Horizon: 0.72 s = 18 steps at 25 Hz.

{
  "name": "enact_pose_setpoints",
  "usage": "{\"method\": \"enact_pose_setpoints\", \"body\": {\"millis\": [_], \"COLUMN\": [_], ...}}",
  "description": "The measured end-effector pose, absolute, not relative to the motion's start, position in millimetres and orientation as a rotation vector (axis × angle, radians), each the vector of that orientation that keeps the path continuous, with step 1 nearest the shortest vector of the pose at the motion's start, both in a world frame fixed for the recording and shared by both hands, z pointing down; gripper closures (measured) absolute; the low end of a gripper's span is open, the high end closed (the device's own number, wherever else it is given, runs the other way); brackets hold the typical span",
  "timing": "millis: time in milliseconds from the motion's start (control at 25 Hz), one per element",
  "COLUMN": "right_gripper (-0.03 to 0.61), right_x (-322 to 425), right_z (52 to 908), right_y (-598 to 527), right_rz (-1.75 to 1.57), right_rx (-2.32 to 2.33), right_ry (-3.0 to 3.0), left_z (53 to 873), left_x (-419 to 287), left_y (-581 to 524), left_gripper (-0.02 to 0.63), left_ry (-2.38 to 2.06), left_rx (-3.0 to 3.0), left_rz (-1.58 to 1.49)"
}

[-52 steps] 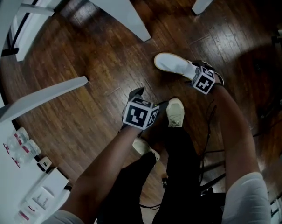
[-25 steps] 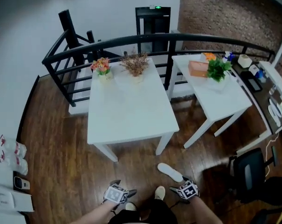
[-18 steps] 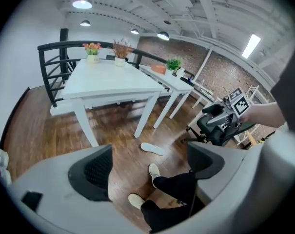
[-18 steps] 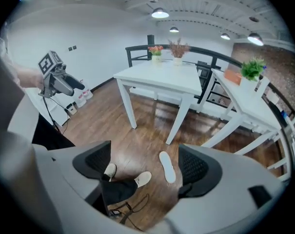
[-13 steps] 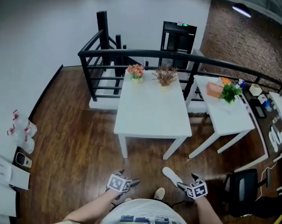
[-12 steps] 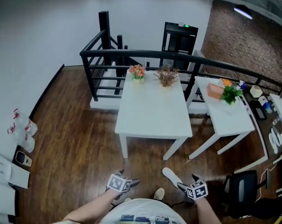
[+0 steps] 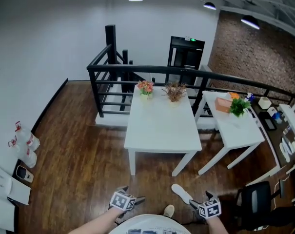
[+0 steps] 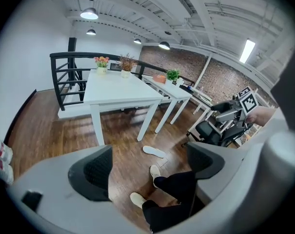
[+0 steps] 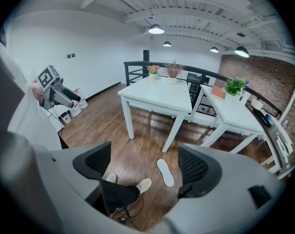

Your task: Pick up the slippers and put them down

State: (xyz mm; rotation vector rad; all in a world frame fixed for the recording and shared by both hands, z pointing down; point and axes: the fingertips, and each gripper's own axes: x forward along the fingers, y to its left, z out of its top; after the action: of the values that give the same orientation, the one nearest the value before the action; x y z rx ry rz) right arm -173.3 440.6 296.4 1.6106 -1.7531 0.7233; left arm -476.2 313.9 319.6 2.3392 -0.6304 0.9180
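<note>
Both grippers sit low at the bottom of the head view. L hand-held gripper [image 8: 147,165]: jaws apart, nothing btwn them, just floor and my legs beyond. R hand-held gripper [image 9: 143,168]: jaws apart too, holding nothing. 1 white slipper [image 7: 181,193] lies flat on the dark wood floor [image 7: 74,145], just ahead of my shoe [image 7: 169,211] and nearer the R side, not held. Beyond it stands a white desk [image 7: 162,128] w/ 2 flower arrangements [image 7: 146,87] at its far end. A 2nd white desk [image 7: 237,130] w/ a green plant [image 7: 239,105] stands just right of it.
</note>
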Motion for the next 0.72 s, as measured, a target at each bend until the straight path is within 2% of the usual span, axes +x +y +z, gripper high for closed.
{"method": "enact_pose_setpoints", "body": {"millis": [720], "right_gripper": [0.129], "right_x": [-219.7], "right_z": [288.5], "right_y": [455.7], "right_rz": [0.702], "right_rx": [1.554], "right_ry": [-1.785], "left_z": [301.0], "left_x": [-505.2], "left_y": [322.1], "left_gripper": [0.135], "left_ry": [-0.673], "left_rx": [2.382], "left_rz": [0.909]}}
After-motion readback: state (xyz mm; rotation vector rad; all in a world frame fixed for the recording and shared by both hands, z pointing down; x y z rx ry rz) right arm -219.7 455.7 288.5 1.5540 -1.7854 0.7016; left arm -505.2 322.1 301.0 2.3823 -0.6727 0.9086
